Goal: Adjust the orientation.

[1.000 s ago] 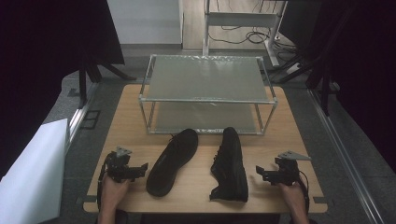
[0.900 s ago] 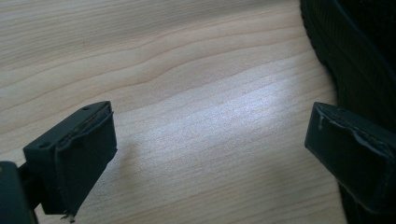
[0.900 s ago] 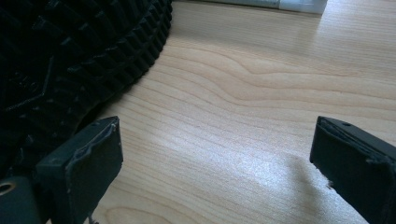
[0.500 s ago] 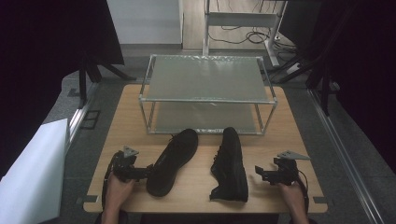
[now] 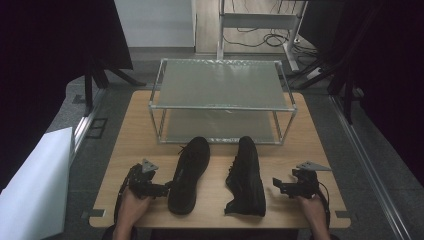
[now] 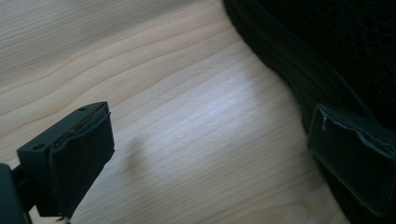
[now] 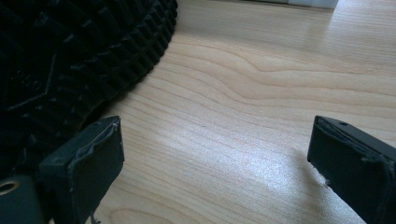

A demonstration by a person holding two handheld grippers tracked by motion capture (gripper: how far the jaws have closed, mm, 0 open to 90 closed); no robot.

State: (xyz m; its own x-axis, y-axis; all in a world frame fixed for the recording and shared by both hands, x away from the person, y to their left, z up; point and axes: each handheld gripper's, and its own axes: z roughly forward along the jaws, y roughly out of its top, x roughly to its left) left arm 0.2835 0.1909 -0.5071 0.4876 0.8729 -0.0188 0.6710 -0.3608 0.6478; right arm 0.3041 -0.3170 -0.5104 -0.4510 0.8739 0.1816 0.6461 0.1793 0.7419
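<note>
Worktop [image 5: 305, 145], wooden: two black shoes in front of the wire rack [image 5: 222, 100]. Left shoe [image 5: 188, 175] upright; left claw [image 5: 162, 189] wide, apparently touching its side. Right shoe [image 5: 246, 176] lying on its side; right claw [image 5: 278, 187] wide, just beside its sole.

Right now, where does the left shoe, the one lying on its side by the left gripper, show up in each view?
High view: the left shoe lies lower centre-left, sole toward the left gripper.
Left gripper view: its black side fills the upper right corner, against the right-hand jaw.
Right gripper view: the treaded sole at upper left belongs to the other shoe, so not in it.
Shared landmark: the wooden table.
</note>
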